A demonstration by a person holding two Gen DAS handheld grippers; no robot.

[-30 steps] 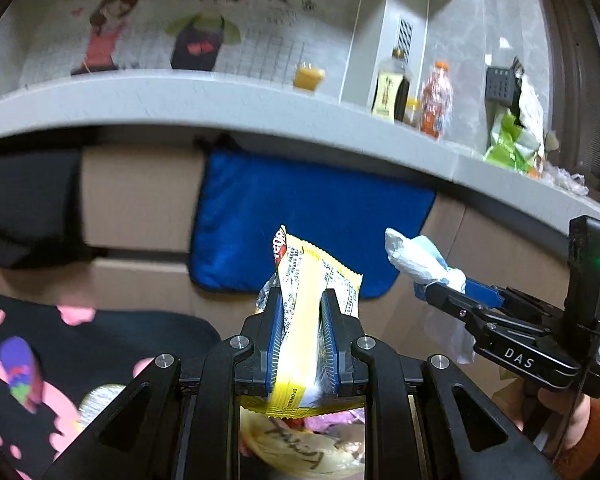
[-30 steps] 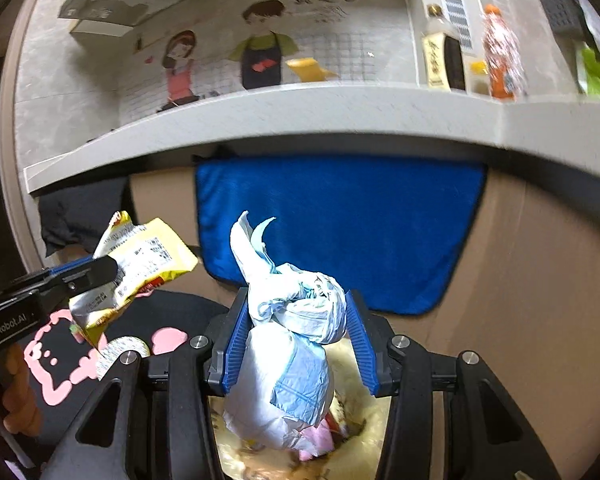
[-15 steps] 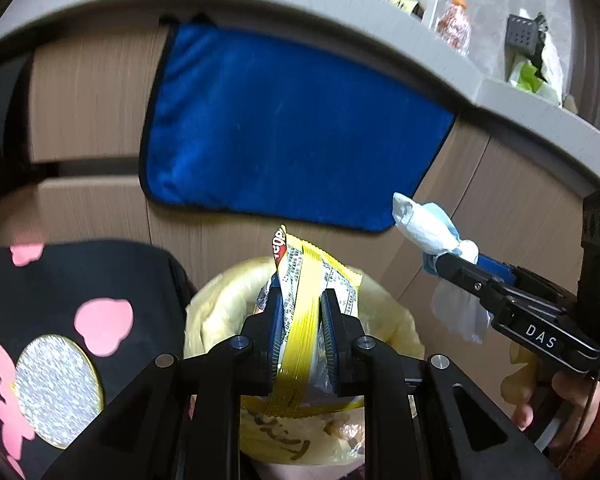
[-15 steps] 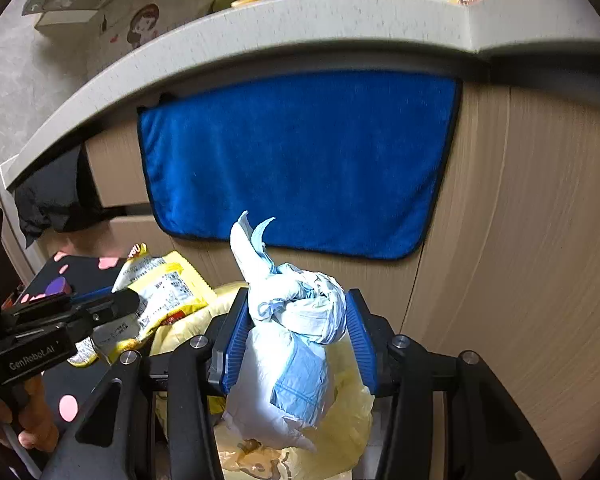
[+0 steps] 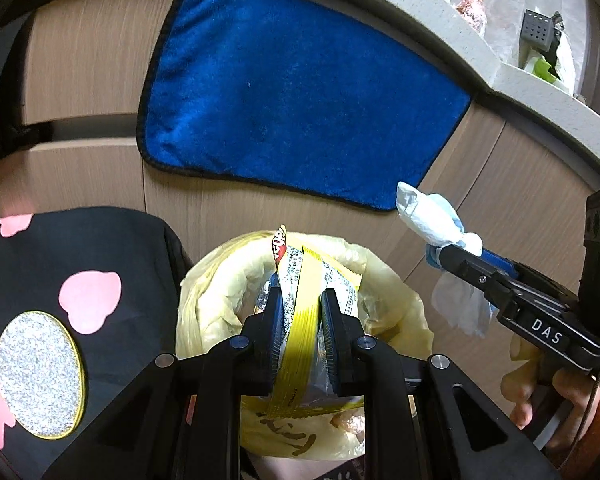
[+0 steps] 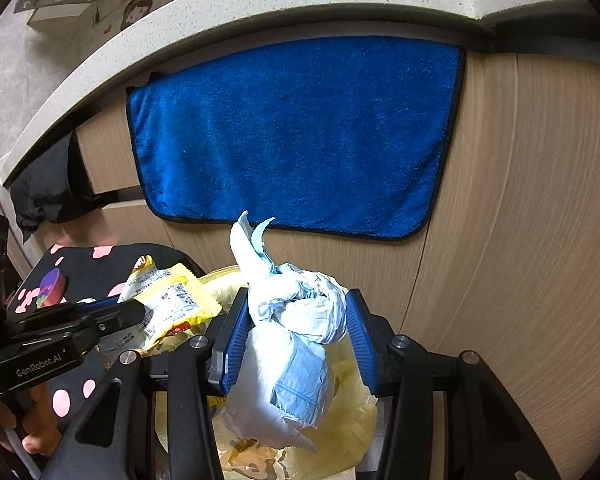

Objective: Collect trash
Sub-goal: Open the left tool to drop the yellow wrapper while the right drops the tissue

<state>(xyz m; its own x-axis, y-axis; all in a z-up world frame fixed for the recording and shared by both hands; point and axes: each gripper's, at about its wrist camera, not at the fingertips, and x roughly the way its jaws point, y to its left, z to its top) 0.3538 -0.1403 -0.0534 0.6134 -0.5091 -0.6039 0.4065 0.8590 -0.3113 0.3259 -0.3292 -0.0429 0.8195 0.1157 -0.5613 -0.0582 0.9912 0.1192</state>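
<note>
The left gripper [image 5: 302, 312] clamps a crinkled yellow foil snack wrapper [image 5: 300, 300] above the yellow plastic bin liner [image 5: 404, 308]. The right gripper [image 6: 296, 320] (jaws set wider) squeezes a crumpled white-and-blue tissue wad [image 6: 296, 320] over the same liner, below a hanging blue towel [image 6: 300, 132]

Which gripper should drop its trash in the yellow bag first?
Probably the left gripper. Its wrapper hangs right over the bag opening. The right gripper holds its tissue wad off to the side, near the bag's rim.
</note>
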